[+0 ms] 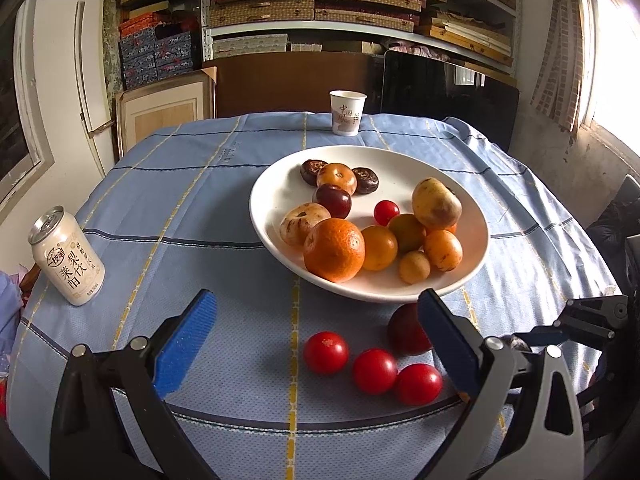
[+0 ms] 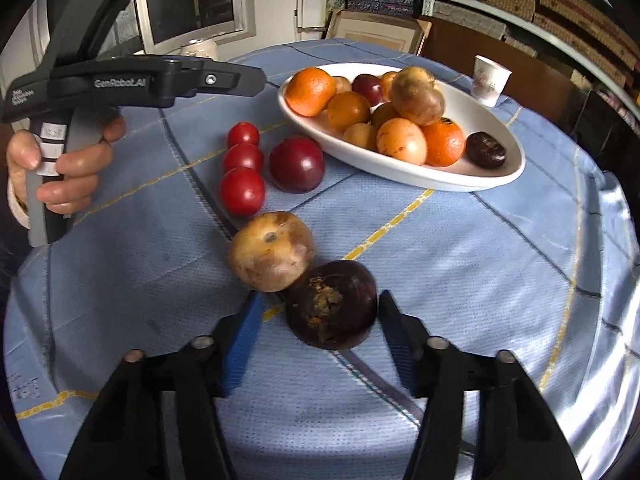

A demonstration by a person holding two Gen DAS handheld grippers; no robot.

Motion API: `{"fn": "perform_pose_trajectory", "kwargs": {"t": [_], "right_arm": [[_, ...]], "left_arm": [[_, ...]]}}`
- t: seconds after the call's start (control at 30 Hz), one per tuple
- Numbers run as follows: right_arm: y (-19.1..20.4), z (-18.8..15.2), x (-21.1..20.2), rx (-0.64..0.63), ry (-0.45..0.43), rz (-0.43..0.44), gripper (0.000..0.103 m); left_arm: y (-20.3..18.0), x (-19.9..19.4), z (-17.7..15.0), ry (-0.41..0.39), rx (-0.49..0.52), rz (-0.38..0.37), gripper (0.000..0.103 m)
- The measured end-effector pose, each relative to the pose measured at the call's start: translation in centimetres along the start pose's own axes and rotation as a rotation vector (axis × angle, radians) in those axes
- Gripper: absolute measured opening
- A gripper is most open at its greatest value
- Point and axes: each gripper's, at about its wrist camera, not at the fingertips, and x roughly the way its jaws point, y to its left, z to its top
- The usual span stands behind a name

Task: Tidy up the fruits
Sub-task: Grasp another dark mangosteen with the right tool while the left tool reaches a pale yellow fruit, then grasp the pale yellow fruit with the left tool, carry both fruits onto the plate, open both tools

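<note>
Looking along my right gripper [image 2: 320,320], I see its blue-padded jaws spread apart with a dark purple fruit [image 2: 331,305] lying on the cloth between them, neither pad clearly touching it. A tan, blotchy fruit [image 2: 272,251] rests against that dark one on its far left side. My left gripper [image 1: 316,320] is also spread wide and holds nothing; three red tomatoes [image 1: 374,364] sit in a row on the blue checked tablecloth [image 1: 180,200] between its jaws, and a dark red plum [image 1: 406,330] lies just beyond them, partly behind the right-hand pad and close under the plate's rim. Farther out, the white plate [image 1: 272,196] carries a heap of oranges, yellow fruit, a plum, dark fruits and one small tomato. A drink can [image 1: 66,256] stands at the left, a paper cup [image 1: 347,113] behind the plate.
</note>
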Motion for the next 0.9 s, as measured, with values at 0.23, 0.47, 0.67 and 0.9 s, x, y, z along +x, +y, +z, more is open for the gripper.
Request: {"fn": "perform_pose_trajectory", "kwargs": {"t": [0.23,0.47,0.67,0.9], "right_arm": [[-4.7,0.3,-1.3,0.271,-0.075,0.028,0.045],[-7.8,-0.5,-1.5,0.45,-0.071,-0.02,0.045],[-7.5,-0.1,-1.5,0.44,-0.077,-0.031,0.045],[-7.4,-0.2,-1.5,0.435,-0.074,-0.034,0.045]], "left_arm": [[-2.3,-0.3,-0.7,0.006,0.111,-0.127,0.098],[-9.4,-2.1,-4.4,0.01,0.477,-0.326,0.077],[-9.6,-0.6,-4.5,0.091,0.469,-0.35,0.063],[-9.7,1.3,-4.8,0.182,0.452,-0.379,0.055]]}}
